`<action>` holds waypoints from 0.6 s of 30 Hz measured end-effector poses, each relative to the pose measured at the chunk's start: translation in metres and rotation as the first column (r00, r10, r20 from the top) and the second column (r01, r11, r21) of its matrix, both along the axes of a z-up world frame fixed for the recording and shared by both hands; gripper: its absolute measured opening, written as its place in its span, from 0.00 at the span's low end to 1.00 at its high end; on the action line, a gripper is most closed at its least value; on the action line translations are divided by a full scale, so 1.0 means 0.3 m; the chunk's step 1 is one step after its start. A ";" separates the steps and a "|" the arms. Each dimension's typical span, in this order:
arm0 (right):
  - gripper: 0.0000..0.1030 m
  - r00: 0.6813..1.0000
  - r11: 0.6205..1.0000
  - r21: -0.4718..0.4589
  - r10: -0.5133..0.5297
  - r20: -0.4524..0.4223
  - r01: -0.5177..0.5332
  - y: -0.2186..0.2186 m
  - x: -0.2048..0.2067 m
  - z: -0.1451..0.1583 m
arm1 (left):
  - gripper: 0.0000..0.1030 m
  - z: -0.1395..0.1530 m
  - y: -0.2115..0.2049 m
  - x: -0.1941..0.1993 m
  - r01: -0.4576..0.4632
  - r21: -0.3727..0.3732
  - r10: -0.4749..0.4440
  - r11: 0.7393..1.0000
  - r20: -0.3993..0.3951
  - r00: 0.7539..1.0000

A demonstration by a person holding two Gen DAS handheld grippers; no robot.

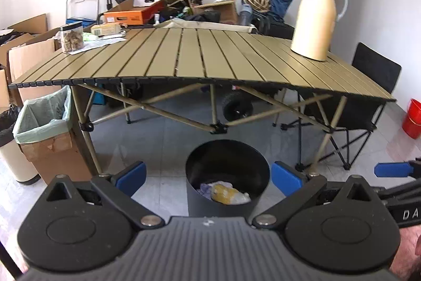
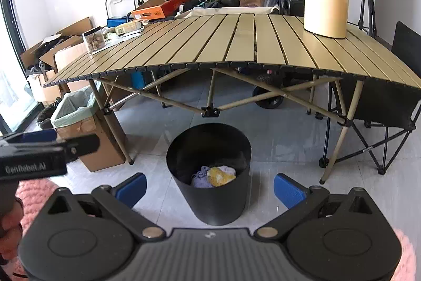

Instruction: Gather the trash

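- Trash (image 1: 225, 192) lies in the bottom of a black round bin (image 1: 200, 202) on the tiled floor, in front of the slatted folding table (image 1: 184, 54): a yellow and white wrapper beside something pale purple (crumpled; what it is I cannot tell).
- Left gripper (image 1: 208, 177) hangs above the bin with its blue-padded jaws spread wide and nothing between them.
- Right gripper (image 2: 210, 186) hovers over the same bin from the other side, jaws likewise wide apart and empty.
- On the table stand a cream thermos jug (image 1: 317, 20) near its right end and a clear jar (image 1: 71, 37) of brown pieces near its left end.
- A cardboard box lined with a pale green bag (image 1: 43, 120) stands by the table's left leg, and a black folding chair (image 1: 373, 86) sits at the right.
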State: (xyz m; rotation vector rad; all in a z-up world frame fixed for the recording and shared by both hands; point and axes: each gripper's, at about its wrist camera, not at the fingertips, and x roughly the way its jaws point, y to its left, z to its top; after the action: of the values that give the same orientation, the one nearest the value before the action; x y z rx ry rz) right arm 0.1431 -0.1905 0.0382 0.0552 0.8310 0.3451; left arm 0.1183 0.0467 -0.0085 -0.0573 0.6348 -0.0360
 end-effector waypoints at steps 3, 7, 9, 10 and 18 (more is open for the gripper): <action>1.00 1.000 1.000 0.006 -0.006 -0.002 0.006 -0.010 -0.023 0.007 | 1.00 -0.003 -0.007 -0.022 0.008 -0.002 -0.008 1.000 -0.004 1.000; 1.00 1.000 1.000 0.008 -0.010 0.008 0.010 -0.011 -0.041 0.015 | 1.00 0.001 -0.010 -0.038 0.013 -0.007 -0.013 1.000 0.002 1.000; 1.00 1.000 1.000 0.009 -0.011 0.014 0.011 -0.012 -0.045 0.020 | 1.00 0.005 -0.013 -0.041 0.013 -0.004 -0.013 1.000 0.006 1.000; 1.00 1.000 1.000 0.010 -0.012 0.017 0.012 -0.014 -0.043 0.022 | 1.00 0.006 -0.013 -0.040 0.013 -0.003 -0.013 1.000 0.007 1.000; 1.00 0.999 1.000 0.014 -0.014 0.032 0.013 -0.013 -0.052 0.038 | 1.00 0.013 -0.011 -0.046 0.011 -0.001 -0.011 1.000 0.013 1.000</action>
State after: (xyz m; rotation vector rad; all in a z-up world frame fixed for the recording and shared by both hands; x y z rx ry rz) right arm 0.1275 -0.1944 0.0495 0.0676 0.7961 0.3381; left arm 0.1047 0.0434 -0.0044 -0.0545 0.6221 -0.0470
